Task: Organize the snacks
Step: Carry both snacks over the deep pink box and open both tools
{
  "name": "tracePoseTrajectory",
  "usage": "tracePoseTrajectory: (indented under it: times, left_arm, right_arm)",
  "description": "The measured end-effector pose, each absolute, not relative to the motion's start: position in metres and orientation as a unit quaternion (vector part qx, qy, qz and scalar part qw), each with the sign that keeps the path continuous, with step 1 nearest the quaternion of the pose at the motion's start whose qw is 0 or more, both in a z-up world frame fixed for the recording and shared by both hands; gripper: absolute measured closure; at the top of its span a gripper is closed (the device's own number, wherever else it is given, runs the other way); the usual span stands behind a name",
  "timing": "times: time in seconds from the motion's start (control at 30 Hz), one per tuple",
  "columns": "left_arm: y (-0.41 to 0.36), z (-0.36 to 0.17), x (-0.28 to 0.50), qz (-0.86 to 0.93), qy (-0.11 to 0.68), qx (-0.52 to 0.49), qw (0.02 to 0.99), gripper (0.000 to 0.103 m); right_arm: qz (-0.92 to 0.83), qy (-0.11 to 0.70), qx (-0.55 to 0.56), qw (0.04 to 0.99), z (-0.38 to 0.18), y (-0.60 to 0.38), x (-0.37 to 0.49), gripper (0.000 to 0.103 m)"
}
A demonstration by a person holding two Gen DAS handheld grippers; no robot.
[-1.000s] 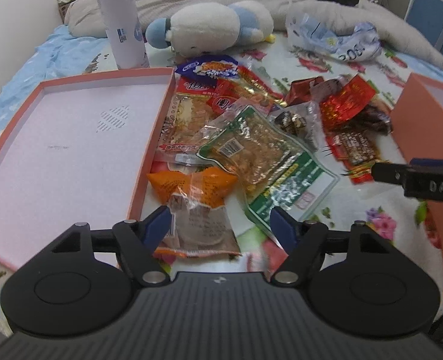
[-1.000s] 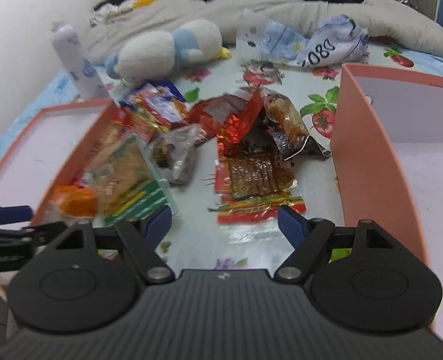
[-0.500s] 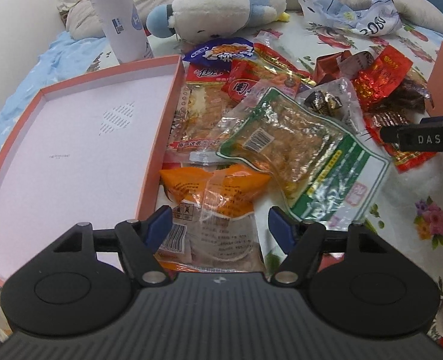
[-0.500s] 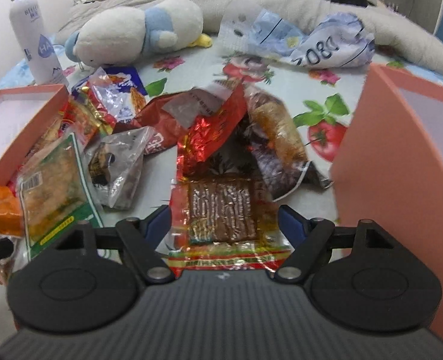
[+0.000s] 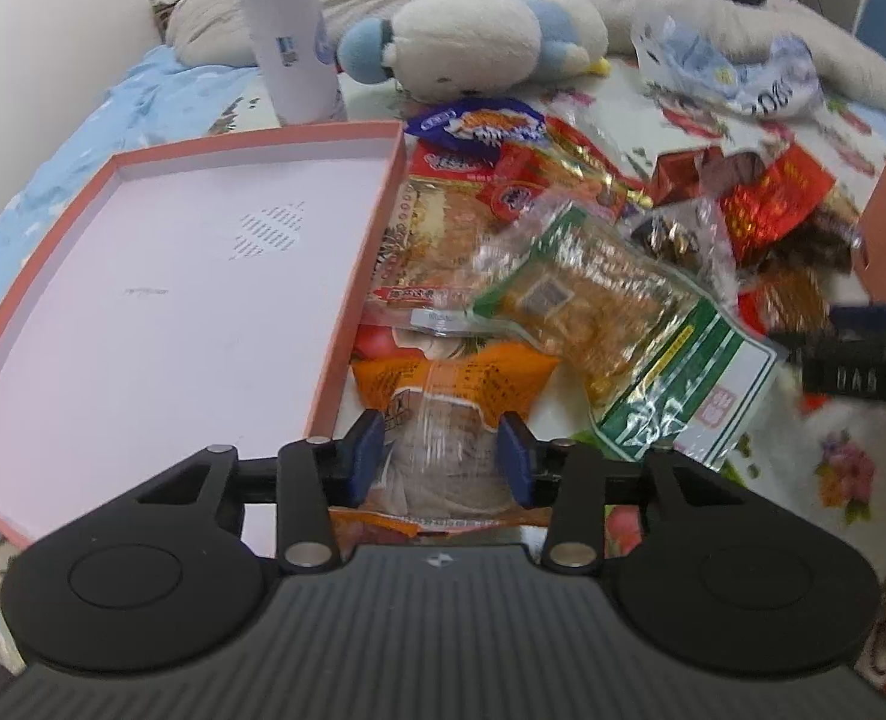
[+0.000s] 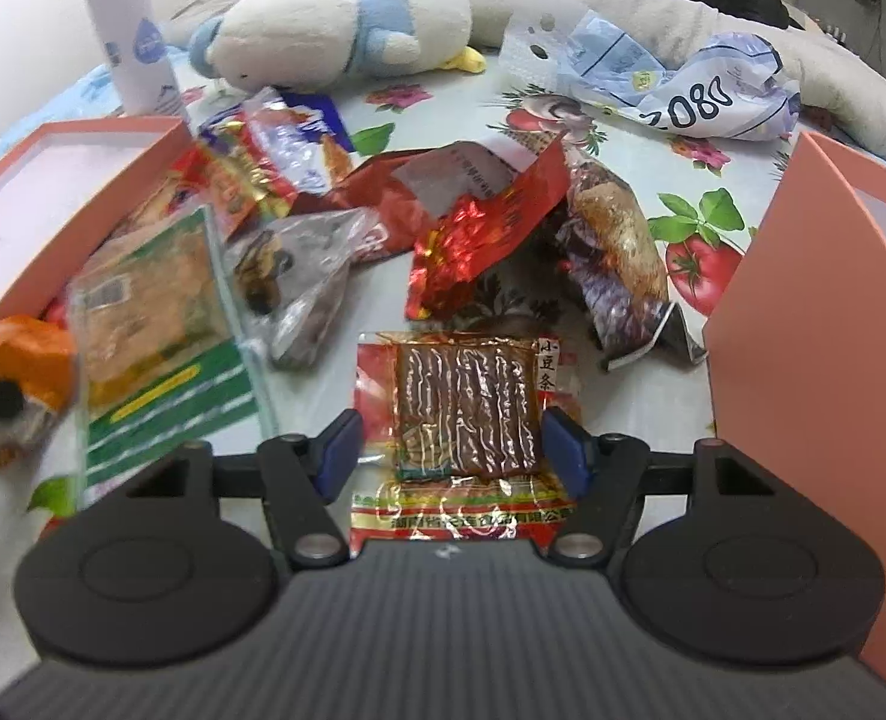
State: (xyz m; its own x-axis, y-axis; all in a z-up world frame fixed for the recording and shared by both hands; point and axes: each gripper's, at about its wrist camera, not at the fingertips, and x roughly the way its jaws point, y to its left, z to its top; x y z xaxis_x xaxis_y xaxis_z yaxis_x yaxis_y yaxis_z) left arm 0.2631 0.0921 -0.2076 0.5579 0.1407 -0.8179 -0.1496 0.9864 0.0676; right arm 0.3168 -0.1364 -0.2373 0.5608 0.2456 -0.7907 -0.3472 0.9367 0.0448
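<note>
A pile of snack packets lies on a floral sheet between two pink boxes. My left gripper has its blue pads closed against the sides of an orange-and-clear pastry packet, beside the shallow pink tray. My right gripper is open, its fingers either side of a flat red packet of brown bean strips lying on the sheet. A green-edged packet overlaps the orange one; it also shows in the right wrist view.
A taller pink box stands at the right. A white spray can, a plush toy, a crumpled plastic bag and grey bedding lie behind the pile. Red foil and dark packets sit mid-pile.
Both grippers moved forward and down onto their packets. The left jaws narrowed onto the orange pastry packet. The right jaws now straddle the bean-strip packet.
</note>
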Motion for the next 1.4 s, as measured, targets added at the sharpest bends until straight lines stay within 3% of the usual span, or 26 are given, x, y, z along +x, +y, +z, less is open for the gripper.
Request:
tracePoseTrajectory:
  times: [0.5,1.4]
  left_arm:
    - [0.061,-0.159,0.194,0.062,0.426,-0.045,0.902,0.065]
    - [-0.019,-0.060,0.104,-0.049,0.311,-0.091,0.945,0.067]
  right_arm:
    - [0.160,0.413,-0.027,0.896,-0.181,-0.168,0.223,0.035]
    - [0.093,0.307,0.021,0.947,-0.073,-0.230,0.093,0.035]
